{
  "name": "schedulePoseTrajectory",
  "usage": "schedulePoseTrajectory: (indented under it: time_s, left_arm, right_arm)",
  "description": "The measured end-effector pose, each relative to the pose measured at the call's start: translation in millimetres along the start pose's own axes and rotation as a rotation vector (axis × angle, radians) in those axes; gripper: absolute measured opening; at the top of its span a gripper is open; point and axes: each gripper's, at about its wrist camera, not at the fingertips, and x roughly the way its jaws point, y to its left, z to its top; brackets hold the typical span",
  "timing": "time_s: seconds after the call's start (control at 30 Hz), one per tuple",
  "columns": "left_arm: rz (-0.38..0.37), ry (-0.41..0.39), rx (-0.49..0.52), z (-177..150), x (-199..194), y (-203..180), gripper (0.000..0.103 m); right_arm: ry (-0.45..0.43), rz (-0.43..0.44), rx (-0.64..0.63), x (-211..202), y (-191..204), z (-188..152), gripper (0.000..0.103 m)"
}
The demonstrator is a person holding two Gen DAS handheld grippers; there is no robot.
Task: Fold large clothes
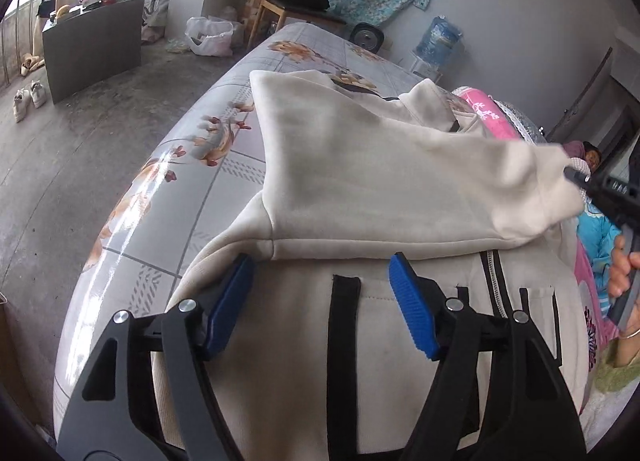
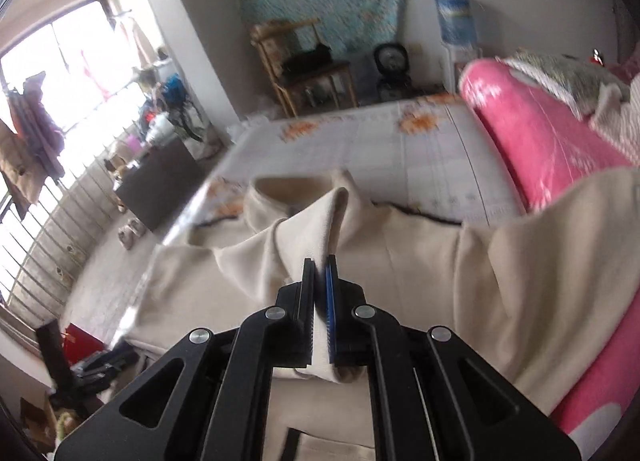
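Note:
A cream zip jacket (image 1: pixel 372 325) with black trim lies spread on the bed (image 1: pixel 240 165), which has a grey sheet with orange flowers. One sleeve (image 1: pixel 400 181) is pulled across the jacket's chest toward the right. My right gripper (image 2: pixel 320 261) is shut on the sleeve's end (image 2: pixel 316 221), and its black tip (image 1: pixel 576 177) shows at the right edge of the left wrist view. My left gripper (image 1: pixel 320 265) stands open above the jacket's chest, just below the sleeve. Its blue pads (image 1: pixel 412 309) are well apart with nothing pinched between them.
A pink quilt (image 2: pixel 540 141) is heaped along the bed's right side. Someone in blue (image 1: pixel 596 229) lies there. Beyond the bed stand a wooden chair (image 1: pixel 288 1) and a water bottle (image 1: pixel 438 41). A dark cabinet (image 1: pixel 92 45) and shoes (image 1: pixel 28 99) are on the floor at left.

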Motion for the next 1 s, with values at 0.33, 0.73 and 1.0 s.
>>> schedulePoseTrajectory:
  time_s: [0.33, 0.73, 1.0]
  left_arm:
    - [0.026, -0.012, 0.006, -1.5, -0.1, 2.3, 0.066]
    - [0.06, -0.024, 0.037, -1.7, 0.9, -1.1, 0.066]
    - [0.042, -0.039, 0.032, -1.0, 0.6, 0.7, 0.066]
  right_arm:
    - [0.139, -0.074, 0.074, 32.6, -53.0, -13.0, 0.012]
    - [0.203, -0.109, -0.004, 45.0, -43.1, -38.8, 0.012]
    - [0.206, -0.109, -0.005, 29.4, -39.5, -55.4, 0.008]
